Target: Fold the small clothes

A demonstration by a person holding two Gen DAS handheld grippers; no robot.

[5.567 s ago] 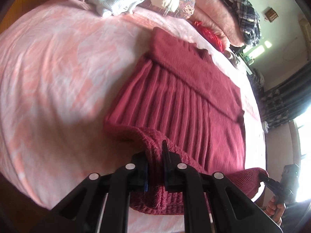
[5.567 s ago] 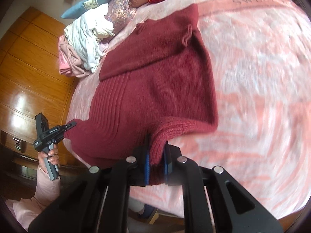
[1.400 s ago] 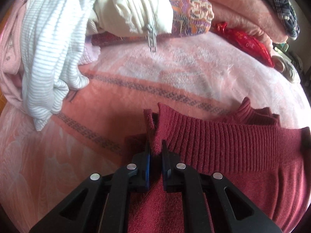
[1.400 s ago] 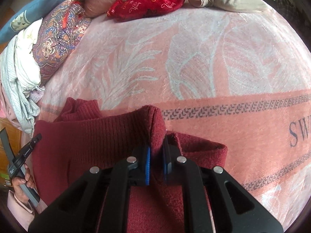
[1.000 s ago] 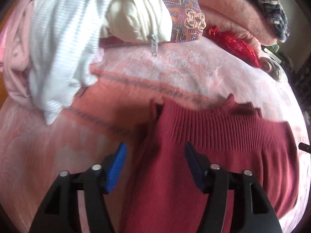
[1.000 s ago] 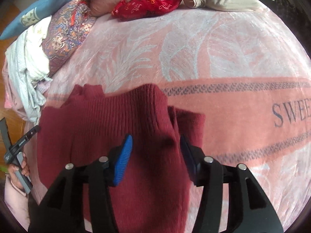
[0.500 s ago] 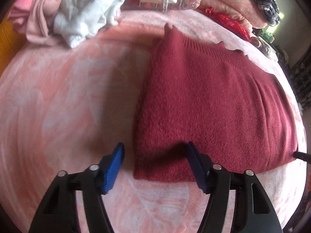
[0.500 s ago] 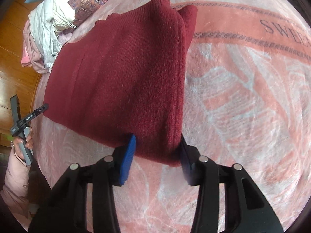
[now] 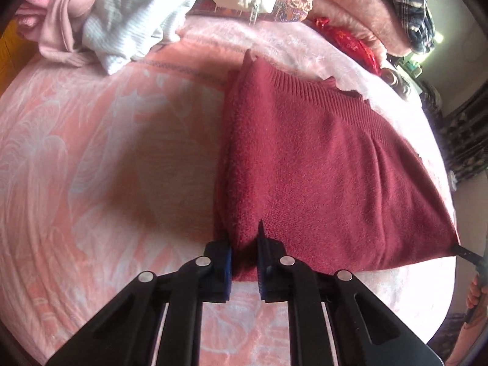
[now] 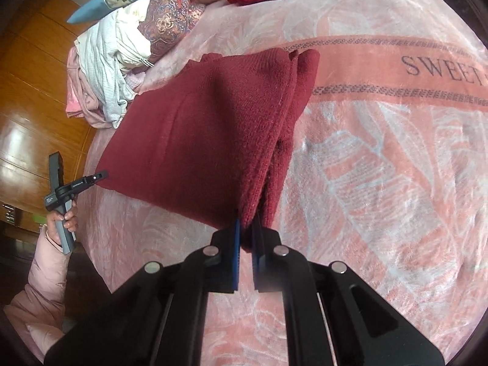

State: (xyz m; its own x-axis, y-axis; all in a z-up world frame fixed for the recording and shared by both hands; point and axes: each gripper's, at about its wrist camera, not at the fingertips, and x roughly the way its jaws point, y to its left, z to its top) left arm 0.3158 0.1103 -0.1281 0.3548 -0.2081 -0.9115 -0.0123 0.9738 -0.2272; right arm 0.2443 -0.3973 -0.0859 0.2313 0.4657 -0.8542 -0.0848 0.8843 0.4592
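- Folded dark red sweater point(image 9: 320, 164) lying flat on the pink bed blanket point(image 9: 91, 152), ribbed hem toward the pillows.
- Left tongs point(image 9: 244, 262) pinched on its near left corner (fabric bunched between the pads).
- Right tongs point(image 10: 245, 244) clamped on the near right corner, layered edges alongside.
- Heap of pale clothes point(image 10: 106, 70) near the sweater's far left side.
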